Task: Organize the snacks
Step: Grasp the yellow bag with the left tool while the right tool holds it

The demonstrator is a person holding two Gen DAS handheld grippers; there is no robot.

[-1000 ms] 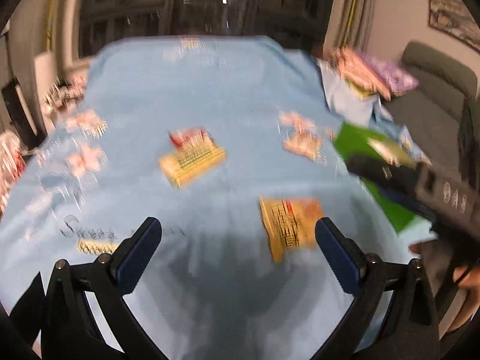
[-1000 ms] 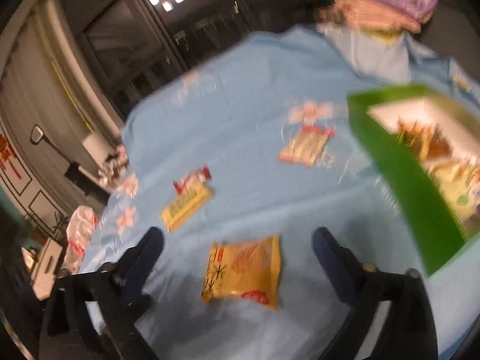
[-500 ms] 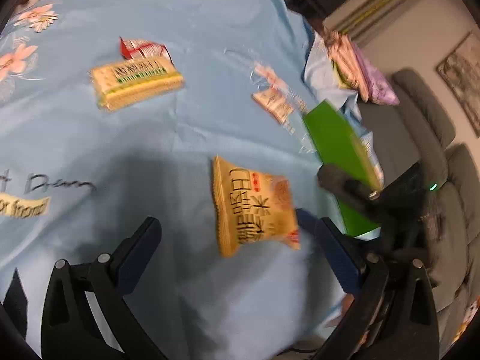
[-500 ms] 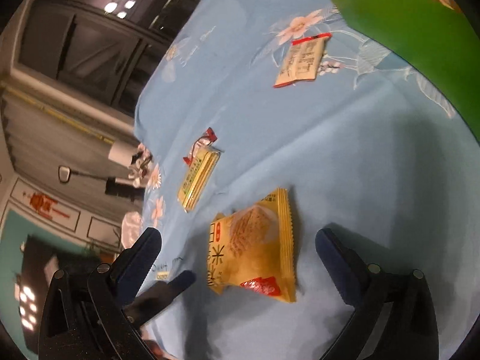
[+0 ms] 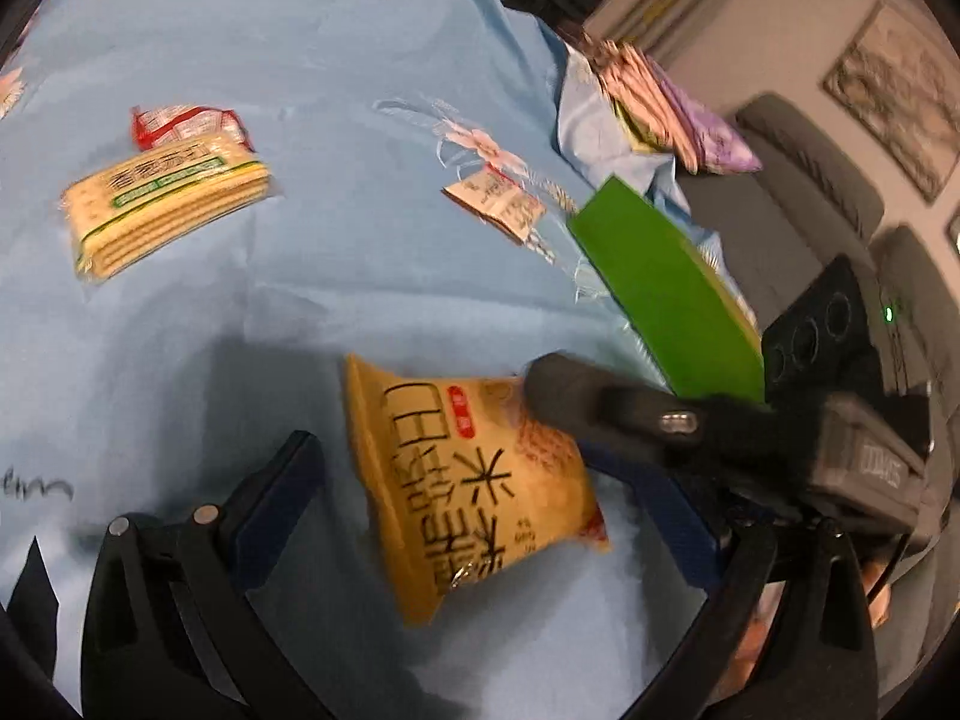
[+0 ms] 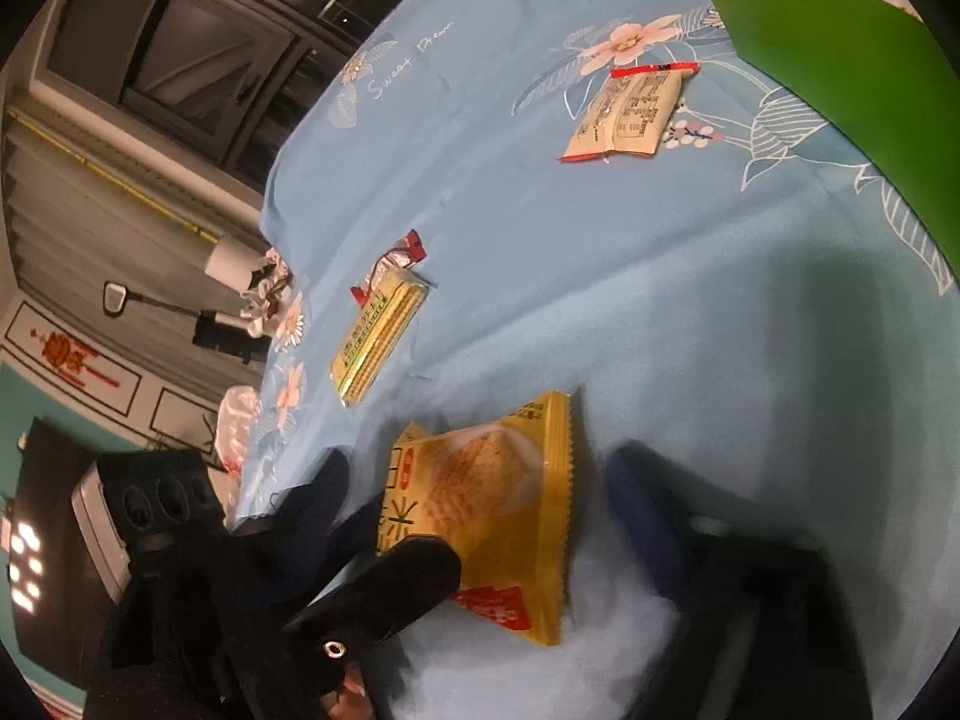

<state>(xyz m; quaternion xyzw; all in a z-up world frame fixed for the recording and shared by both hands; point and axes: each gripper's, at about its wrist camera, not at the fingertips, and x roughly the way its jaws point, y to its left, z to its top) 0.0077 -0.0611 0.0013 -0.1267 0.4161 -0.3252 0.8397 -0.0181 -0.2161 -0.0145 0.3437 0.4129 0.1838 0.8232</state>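
A yellow snack bag (image 5: 474, 480) lies flat on the blue tablecloth (image 5: 336, 120). My left gripper (image 5: 480, 492) is open, its fingers on either side of the bag. My right gripper (image 6: 498, 504) is open too and straddles the same bag (image 6: 498, 504) from the other side. The right gripper's body (image 5: 690, 420) crosses the left wrist view, and the left gripper's finger (image 6: 384, 588) lies over the bag's edge in the right wrist view. A green box (image 5: 666, 294) stands at the right.
A yellow cracker pack (image 5: 162, 204) with a red-and-white packet (image 5: 180, 123) behind it lies to the left. A small white sachet (image 5: 498, 207) lies near the green box (image 6: 840, 72). Stacked packets (image 5: 660, 102) and a grey sofa (image 5: 810, 180) are at the far right.
Both grippers have moved down and closer to the yellow bag, which now sits between each pair of fingers. They were higher above the table a second ago.
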